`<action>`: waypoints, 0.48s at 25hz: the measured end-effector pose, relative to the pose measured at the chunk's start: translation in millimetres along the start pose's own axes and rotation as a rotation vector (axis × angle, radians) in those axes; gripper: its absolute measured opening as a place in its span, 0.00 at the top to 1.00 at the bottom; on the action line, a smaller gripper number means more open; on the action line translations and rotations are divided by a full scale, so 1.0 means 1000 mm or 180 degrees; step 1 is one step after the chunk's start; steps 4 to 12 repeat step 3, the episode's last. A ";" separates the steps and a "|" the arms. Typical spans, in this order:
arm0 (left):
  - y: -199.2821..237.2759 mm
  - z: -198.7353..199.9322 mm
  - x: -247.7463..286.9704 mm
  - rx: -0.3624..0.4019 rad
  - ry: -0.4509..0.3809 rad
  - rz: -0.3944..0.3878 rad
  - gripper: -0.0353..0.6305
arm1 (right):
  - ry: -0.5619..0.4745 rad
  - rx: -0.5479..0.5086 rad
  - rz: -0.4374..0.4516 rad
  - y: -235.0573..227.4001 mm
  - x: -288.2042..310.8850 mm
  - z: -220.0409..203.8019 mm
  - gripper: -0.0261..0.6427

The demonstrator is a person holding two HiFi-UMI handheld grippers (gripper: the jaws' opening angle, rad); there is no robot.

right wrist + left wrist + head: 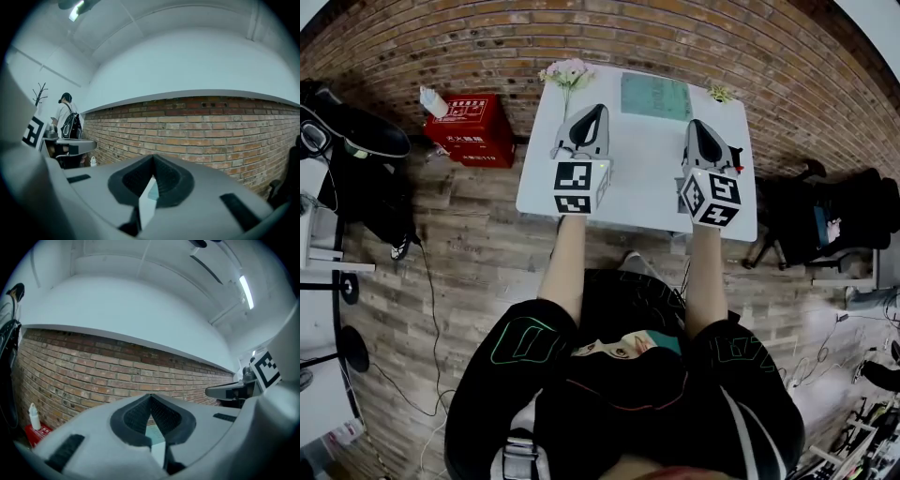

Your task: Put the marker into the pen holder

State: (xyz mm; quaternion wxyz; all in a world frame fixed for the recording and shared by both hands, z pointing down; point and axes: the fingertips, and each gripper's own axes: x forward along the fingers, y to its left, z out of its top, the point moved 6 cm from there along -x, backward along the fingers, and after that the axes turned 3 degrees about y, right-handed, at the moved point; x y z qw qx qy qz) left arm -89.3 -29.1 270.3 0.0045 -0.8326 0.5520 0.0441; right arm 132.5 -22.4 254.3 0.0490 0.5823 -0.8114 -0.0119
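In the head view both grippers hover over a white table (642,192). My left gripper (596,111) is shut, its jaws meeting at the tip with nothing between them. My right gripper (697,125) is likewise shut and empty. A small red thing (737,150) peeks out beside the right gripper; I cannot tell what it is. No marker or pen holder is clearly made out. In the left gripper view the left gripper (150,398) points up at a brick wall (117,371). The right gripper (153,160) faces the same brick wall (211,122) in the right gripper view.
A green mat (655,97), pink flowers (567,72) and a small yellowish plant (719,92) sit at the table's far side. A red box (472,128) with a white bottle (433,101) stands on the floor to the left. A person with a backpack (67,123) stands far left.
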 end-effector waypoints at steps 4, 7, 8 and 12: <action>-0.001 -0.008 0.002 -0.0212 0.0020 -0.0138 0.94 | -0.0014 -0.0027 0.0094 0.004 0.004 -0.003 0.96; -0.001 -0.008 0.002 -0.0212 0.0020 -0.0138 0.94 | -0.0014 -0.0027 0.0094 0.004 0.004 -0.003 0.96; -0.001 -0.008 0.002 -0.0212 0.0020 -0.0138 0.94 | -0.0014 -0.0027 0.0094 0.004 0.004 -0.003 0.96; -0.001 -0.008 0.002 -0.0212 0.0020 -0.0138 0.94 | -0.0014 -0.0027 0.0094 0.004 0.004 -0.003 0.96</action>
